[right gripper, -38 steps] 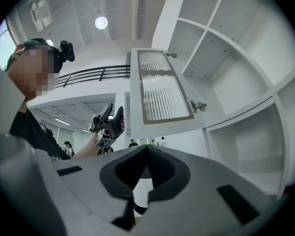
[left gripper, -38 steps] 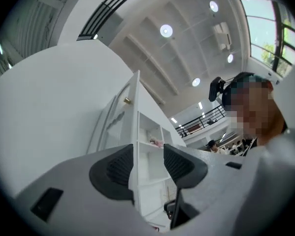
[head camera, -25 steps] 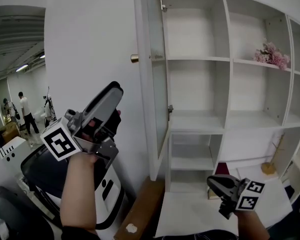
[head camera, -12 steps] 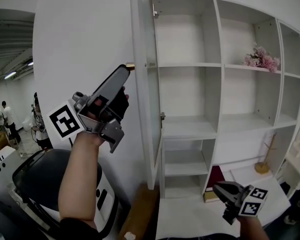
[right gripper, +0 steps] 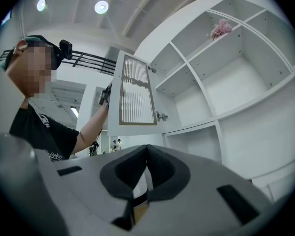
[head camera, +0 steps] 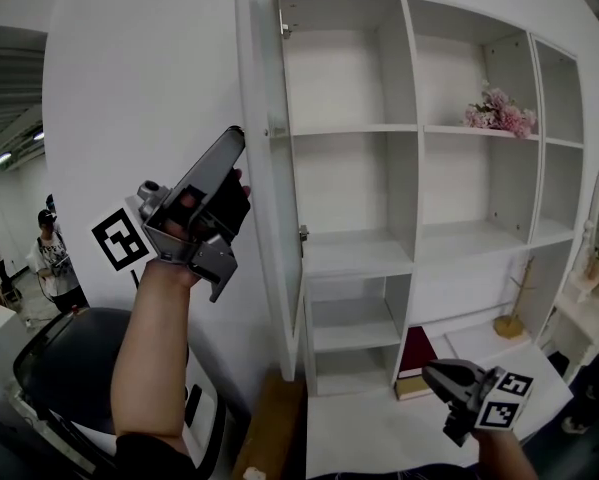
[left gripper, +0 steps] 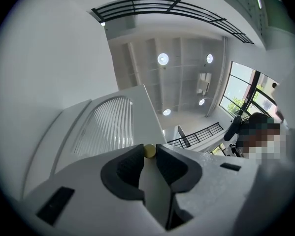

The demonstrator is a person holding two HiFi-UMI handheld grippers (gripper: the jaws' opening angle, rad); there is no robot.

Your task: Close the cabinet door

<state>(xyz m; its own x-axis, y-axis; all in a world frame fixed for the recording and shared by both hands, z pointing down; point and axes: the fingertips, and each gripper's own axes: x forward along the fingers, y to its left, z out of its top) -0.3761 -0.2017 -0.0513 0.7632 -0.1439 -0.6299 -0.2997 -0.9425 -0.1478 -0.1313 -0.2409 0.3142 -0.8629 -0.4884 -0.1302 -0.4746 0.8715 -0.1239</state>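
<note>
The white cabinet door (head camera: 263, 178) stands wide open, edge-on in the head view, with ribbed glass (left gripper: 108, 127). My left gripper (head camera: 235, 136) is raised against the door's outer face. In the left gripper view its jaws are closing, and the small brass knob (left gripper: 149, 151) sits between the fingertips (left gripper: 137, 154), which touch it on both sides. The knob is hidden behind the gripper in the head view. My right gripper (head camera: 431, 370) hangs low at the bottom right, away from the door (right gripper: 135, 90). It is shut and holds nothing (right gripper: 147, 147).
Open white shelves (head camera: 349, 258) fill the cabinet. Pink flowers (head camera: 497, 111) lie on an upper right shelf. A dark red box (head camera: 416, 353) and a wooden stand (head camera: 514, 318) sit low. A black-and-white machine (head camera: 69, 358) and people (head camera: 54, 263) are at the left.
My left gripper rose toward the door's knob, and its wide jaws have come in around it. The right gripper stayed low at the bottom right.
</note>
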